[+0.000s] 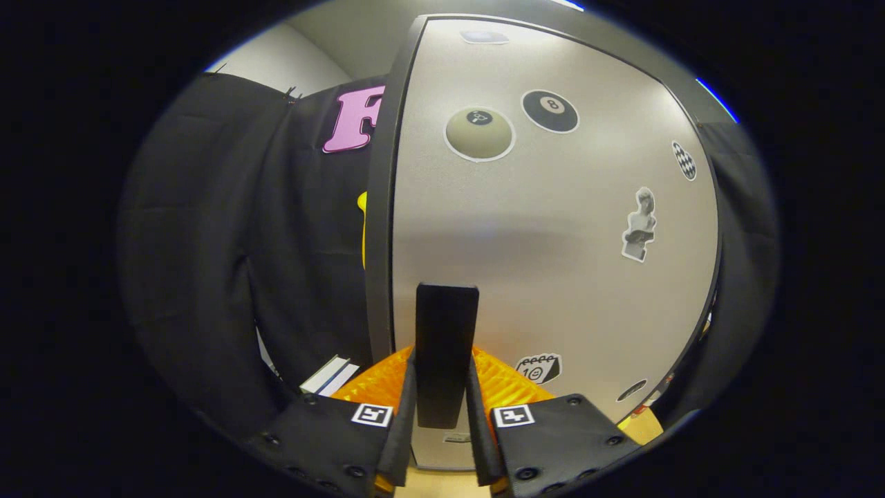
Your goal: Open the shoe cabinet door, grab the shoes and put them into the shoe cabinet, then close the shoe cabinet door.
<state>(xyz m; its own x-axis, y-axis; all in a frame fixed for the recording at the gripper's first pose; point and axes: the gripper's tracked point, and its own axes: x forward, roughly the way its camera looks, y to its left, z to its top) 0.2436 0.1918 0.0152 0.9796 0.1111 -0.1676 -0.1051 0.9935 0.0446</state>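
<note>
The shoe cabinet door (553, 263) is a pale grey panel with several stickers on it and a dark frame edge (379, 207) along its left side. It stands very close in front of me. A black upright handle (446, 318) sticks out from the door's lower part. My gripper (442, 377) is shut on this handle, one finger pressing on each side of it. From here I cannot tell whether the door is ajar or flush with the cabinet.
The booth's black cloth wall (228, 242) hangs to the left of the door and another strip of it (740, 228) to the right. A white flat object (328, 377) lies low beside the left finger. A light wooden surface (643, 429) shows below the door.
</note>
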